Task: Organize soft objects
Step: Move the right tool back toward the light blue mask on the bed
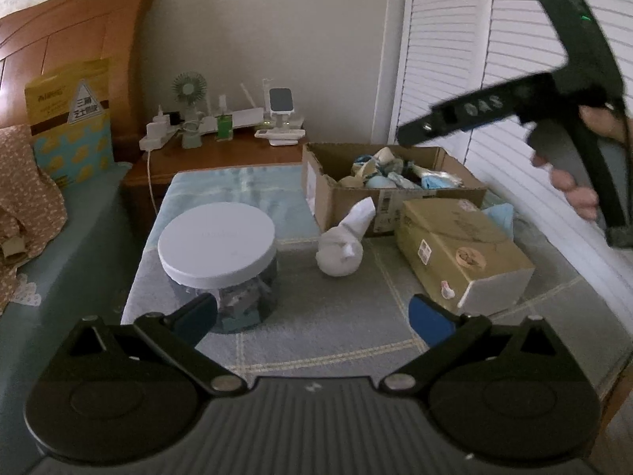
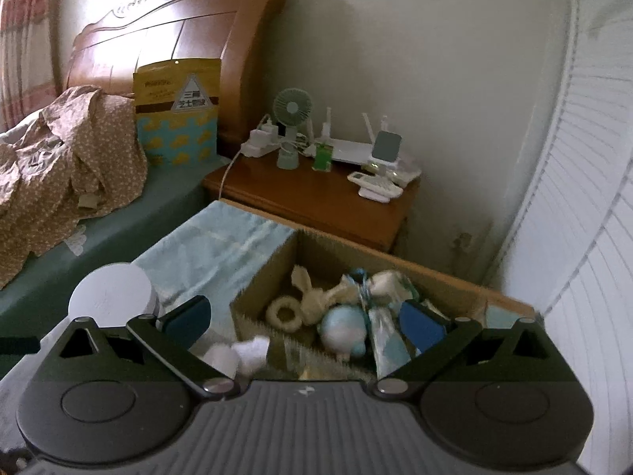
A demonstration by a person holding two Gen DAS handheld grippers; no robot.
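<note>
The white bundle (image 1: 342, 247) is seen ahead of the left gripper (image 1: 312, 314), tail pointing up-right; the right gripper (image 2: 304, 318) is held over the box (image 2: 261, 289). Both jaws are spread wide, empty.

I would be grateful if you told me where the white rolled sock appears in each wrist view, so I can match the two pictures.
Left wrist view: the white rolled sock lies mid-frame on the grey mat, in front of the open cardboard box.
Right wrist view: the sock is blurred, low and left of centre, just above the gripper body.
Shared landmark: the white-lidded jar, left of the sock.
</note>
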